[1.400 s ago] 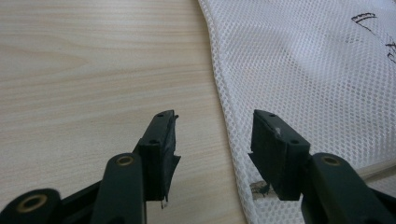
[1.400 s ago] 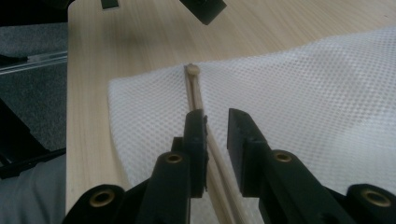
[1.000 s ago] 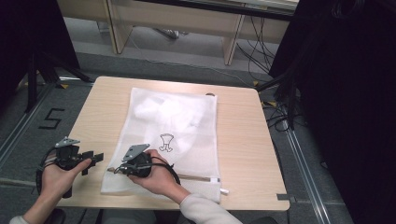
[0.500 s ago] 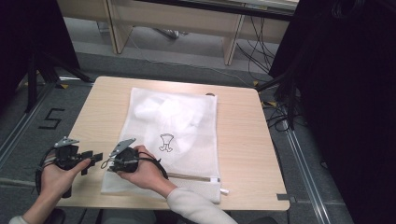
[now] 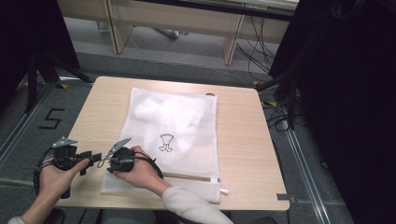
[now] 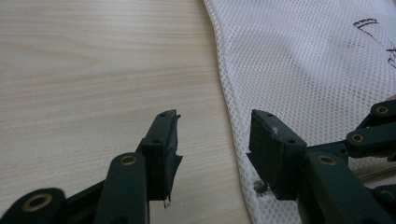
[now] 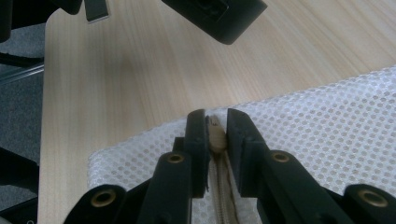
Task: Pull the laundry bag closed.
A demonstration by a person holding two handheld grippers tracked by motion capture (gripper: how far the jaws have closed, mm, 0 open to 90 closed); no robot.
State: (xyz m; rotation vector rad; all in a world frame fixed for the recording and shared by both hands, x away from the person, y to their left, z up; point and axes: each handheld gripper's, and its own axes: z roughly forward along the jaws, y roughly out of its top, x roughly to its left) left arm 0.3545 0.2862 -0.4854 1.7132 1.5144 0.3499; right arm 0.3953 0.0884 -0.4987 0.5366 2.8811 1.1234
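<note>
right gripper (image 7: 215, 123): jaws have just been closing, now pinched on the beige zipper pull (image 7: 215, 133) at the near-left corner of the mesh bag (image 5: 175, 135)
left gripper (image 6: 214, 140): jaws apart, nothing between them, hovering over bare wood just off the bag's left edge (near-left part of the table (image 5: 243, 140))
mesh bag: white, flat, runs from the far edge to the near edge of the table, small black drawing near its middle
zipper (image 5: 187, 176): along the bag's near edge
in the way: the two grippers sit close together, tips nearly meeting
around: floor marking "5" (image 5: 52, 119) left of the table, cables (image 5: 275, 109) on the floor to the right
</note>
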